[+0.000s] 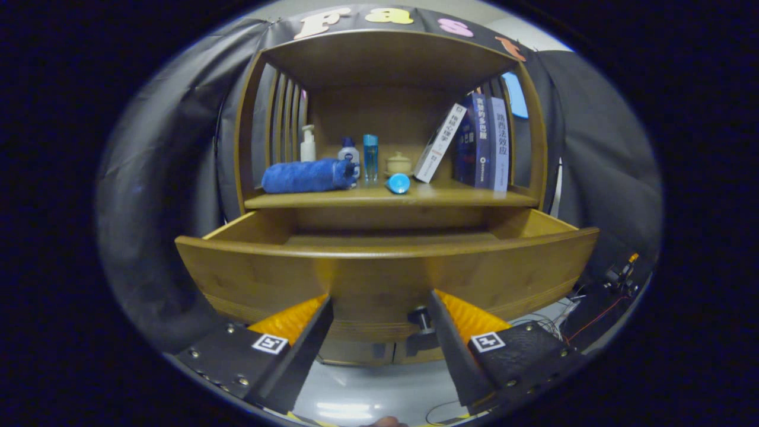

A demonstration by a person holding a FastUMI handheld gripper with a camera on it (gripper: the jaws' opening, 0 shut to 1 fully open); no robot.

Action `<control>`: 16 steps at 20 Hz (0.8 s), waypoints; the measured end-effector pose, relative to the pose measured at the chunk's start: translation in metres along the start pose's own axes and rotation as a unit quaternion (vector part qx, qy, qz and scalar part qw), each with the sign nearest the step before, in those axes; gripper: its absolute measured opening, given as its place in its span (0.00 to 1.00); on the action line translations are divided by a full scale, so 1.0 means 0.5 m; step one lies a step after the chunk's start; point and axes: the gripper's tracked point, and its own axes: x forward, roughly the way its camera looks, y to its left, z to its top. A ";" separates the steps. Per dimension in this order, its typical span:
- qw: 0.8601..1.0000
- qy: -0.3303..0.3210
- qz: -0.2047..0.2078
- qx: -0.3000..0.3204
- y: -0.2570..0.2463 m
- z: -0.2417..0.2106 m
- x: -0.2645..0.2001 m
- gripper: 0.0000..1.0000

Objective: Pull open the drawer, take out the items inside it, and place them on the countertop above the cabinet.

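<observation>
Drawer pulled open, inside hidden; towel, bottles on countertop. Gripper jaws apart, empty, knob between.

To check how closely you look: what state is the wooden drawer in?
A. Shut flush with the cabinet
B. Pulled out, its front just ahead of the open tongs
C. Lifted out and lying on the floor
B: the drawer juts out under the shelf, and the tongs stand open before its front.
</observation>
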 end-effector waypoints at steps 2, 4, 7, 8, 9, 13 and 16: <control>1.000 -0.001 0.003 0.005 0.000 0.003 0.013 0.97; 1.000 0.000 0.000 0.004 0.003 0.002 0.025 0.96; 1.000 -0.003 -0.004 0.008 0.010 0.011 0.050 0.97; 1.000 -0.006 -0.004 0.012 0.011 0.013 0.056 0.97; 1.000 -0.009 -0.003 0.015 0.011 0.016 0.062 0.97; 1.000 -0.015 0.001 0.027 0.012 0.025 0.083 0.97; 0.999 -0.017 0.001 0.028 0.013 0.031 0.101 0.96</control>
